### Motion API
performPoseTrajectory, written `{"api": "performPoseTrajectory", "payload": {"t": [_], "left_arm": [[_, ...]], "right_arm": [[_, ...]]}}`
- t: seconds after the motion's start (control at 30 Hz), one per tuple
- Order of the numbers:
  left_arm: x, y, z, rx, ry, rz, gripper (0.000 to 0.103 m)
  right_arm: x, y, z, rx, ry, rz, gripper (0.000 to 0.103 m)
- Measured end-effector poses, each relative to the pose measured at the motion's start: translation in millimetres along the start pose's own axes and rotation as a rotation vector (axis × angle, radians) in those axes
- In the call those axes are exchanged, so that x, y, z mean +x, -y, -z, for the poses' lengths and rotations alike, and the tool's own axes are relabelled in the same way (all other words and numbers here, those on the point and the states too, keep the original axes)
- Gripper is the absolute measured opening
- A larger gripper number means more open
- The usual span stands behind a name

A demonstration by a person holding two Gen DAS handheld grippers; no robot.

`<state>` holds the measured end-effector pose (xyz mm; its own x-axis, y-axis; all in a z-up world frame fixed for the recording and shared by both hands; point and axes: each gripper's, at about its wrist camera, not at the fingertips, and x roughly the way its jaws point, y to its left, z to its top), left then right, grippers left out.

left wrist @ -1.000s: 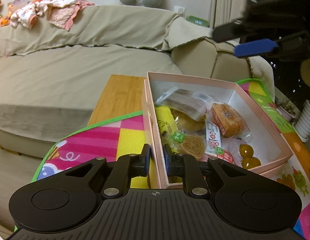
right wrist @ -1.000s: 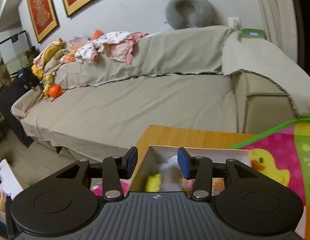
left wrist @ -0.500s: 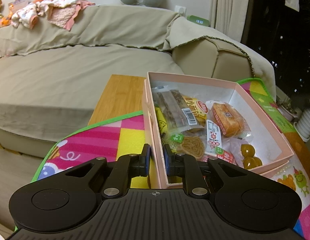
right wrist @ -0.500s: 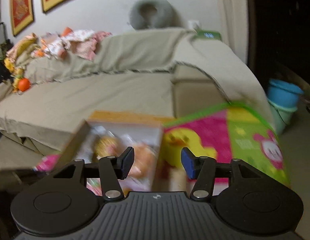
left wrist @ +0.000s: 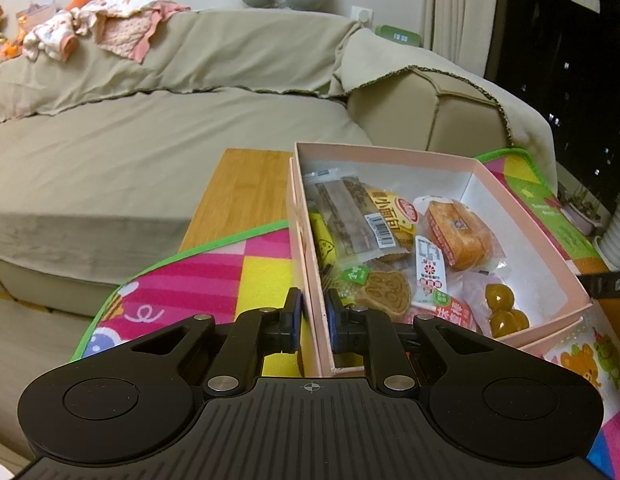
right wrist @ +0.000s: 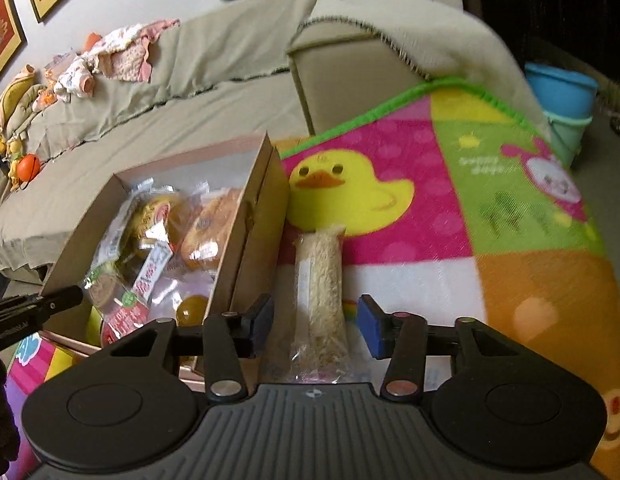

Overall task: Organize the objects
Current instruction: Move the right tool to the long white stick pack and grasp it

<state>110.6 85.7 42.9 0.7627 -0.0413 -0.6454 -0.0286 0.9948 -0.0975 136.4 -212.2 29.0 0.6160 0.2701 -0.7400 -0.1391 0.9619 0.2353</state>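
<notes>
Snack packet: a long clear packet (right wrist: 319, 280) of pale flaky filling is seen lying flat on the play mat (right wrist: 509, 240), just beside the box's outer wall, its length pointing away from the camera.
Packet and right gripper: the packet's near part lies between the two blue pads of the right gripper (right wrist: 315, 324); the pads are spread wide, and a gap is seen on each side of the packet.
Box: a pink cardboard box (left wrist: 389, 156) stands on the mat, filled with wrapped snacks.
Box and left gripper: the near left wall of the box is pinched by the left gripper (left wrist: 313, 314), one pad outside the wall and one inside.
Contents: a clear-wrapped brown bar (left wrist: 345, 212) with a white barcode label lies on top of a yellow bread pack (left wrist: 393, 216); an orange cake (left wrist: 457, 236), a heart-shaped biscuit (left wrist: 385, 292) and round yellow-brown sweets (left wrist: 501, 308) are also seen.
Writing: Chinese characters are printed on the bread pack and on a red-and-white packet (left wrist: 429, 268); they cannot be read with certainty.
Mat: a yellow duck (right wrist: 341, 188) is printed just past the packet's far end.
Beyond: a beige sofa (left wrist: 150, 120) stands behind the box.
</notes>
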Motion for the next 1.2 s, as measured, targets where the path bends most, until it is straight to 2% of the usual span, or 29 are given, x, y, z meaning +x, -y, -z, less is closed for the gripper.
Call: {"api": "performPoseTrajectory", "payload": {"t": [0.1, 0.27, 0.43, 0.6, 0.73, 0.93, 1.03, 1.13, 1.2], "left_arm": [[0.0, -0.4, -0.3, 0.000, -0.001, 0.000, 0.015], [-0.4, -0.4, -0.4, 0.001, 0.000, 0.001, 0.015], [-0.4, -0.8, -0.6, 0.000, 0.000, 0.002, 0.015], [-0.5, -0.9, -1.2, 0.000, 0.001, 0.001, 0.015], [-0.3, -0.7, -1.6, -0.001, -0.001, 0.001, 0.015], [-0.3, -0.7, -1.2, 0.000, 0.000, 0.002, 0.015], [-0.3, -0.8, -1.2, -0.001, 0.000, 0.001, 0.015], [-0.3, -0.8, -1.2, 0.000, 0.000, 0.002, 0.015], [-0.1, -0.7, -1.5, 0.000, 0.000, 0.002, 0.015]], "right_arm": [[-3.8, 3.4, 4.0, 0.010, -0.004, -0.006, 0.027], [-23.5, 9.4, 17.7, -0.020, -0.003, 0.042, 0.027], [-44.1, 14.6, 36.5, -0.018, -0.042, 0.076, 0.026], [-56.7, 4.1, 50.4, -0.128, 0.007, 0.143, 0.027], [-51.5, -4.2, 46.6, -0.193, 0.029, 0.134, 0.029], [-27.4, -14.6, 38.7, -0.277, 0.051, 0.132, 0.044], [-16.7, -13.5, 35.8, -0.261, 0.036, 0.111, 0.044], [-14.1, -11.8, 37.1, -0.211, 0.008, 0.086, 0.035], [-18.2, -9.4, 38.9, -0.177, 0.004, 0.095, 0.035]]}}
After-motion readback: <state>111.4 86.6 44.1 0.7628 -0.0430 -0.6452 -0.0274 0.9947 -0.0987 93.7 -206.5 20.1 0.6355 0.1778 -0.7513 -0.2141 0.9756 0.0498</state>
